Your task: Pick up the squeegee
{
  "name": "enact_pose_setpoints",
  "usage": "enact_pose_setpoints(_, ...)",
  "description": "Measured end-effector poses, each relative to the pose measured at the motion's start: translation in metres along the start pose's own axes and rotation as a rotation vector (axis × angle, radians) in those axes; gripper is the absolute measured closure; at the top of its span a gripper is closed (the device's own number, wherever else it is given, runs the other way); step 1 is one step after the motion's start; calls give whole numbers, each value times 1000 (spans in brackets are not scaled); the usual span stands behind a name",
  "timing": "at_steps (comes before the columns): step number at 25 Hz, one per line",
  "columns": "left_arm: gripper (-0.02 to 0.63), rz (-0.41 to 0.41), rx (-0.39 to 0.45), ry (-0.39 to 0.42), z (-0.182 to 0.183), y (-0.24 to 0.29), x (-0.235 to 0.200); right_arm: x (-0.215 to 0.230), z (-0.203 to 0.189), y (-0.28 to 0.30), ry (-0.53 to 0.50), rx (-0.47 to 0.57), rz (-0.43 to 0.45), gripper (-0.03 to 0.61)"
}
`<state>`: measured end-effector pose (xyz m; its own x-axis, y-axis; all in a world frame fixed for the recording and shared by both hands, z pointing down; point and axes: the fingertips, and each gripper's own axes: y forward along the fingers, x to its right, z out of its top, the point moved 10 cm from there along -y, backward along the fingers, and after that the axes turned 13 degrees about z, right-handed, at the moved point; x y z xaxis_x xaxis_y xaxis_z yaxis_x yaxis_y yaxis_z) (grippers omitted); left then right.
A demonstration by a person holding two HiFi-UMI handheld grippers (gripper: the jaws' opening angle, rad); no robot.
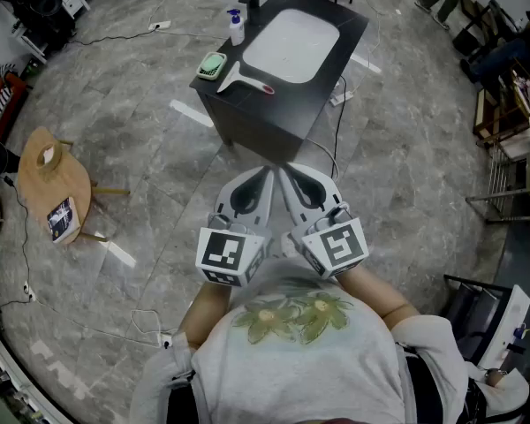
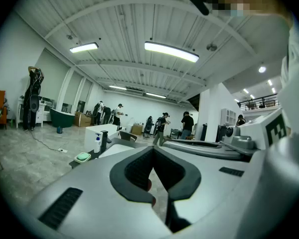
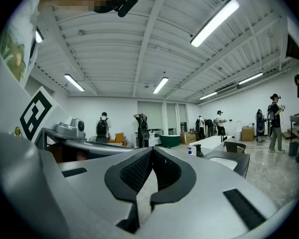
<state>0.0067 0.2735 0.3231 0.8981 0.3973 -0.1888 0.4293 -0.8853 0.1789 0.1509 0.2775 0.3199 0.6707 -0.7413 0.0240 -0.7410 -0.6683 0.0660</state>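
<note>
Jaws on the left gripper (image 2: 153, 149) met at their tips with nothing between them, and the right gripper (image 3: 152, 149) was likewise closed and empty. Both were held side by side near the person's chest, pointing toward a dark cabinet (image 1: 265, 126) well apart from them. The squeegee (image 1: 245, 78) lay flat on the cabinet's top near its front left corner. It was a white tool with a wide blade just beside a green soap dish (image 1: 212, 65) and a handle ending in red by the rim of the white basin (image 1: 291, 42). Only the head view showed it plainly. The left gripper view caught the soap dish and a spray bottle (image 2: 97, 143), and the right gripper view caught the bottle and basin, but the squeegee could not be made out in either.
</note>
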Motion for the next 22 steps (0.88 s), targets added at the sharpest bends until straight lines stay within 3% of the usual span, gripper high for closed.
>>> enact_pose_setpoints(12, 604, -11, 18, -6, 5, -8, -27, -17, 4, 30, 3, -2, 22, 555)
enact_pose_setpoints(22, 604, -43, -16, -8, -12, -25, -67, -50, -15, 54, 2, -17, 16, 554)
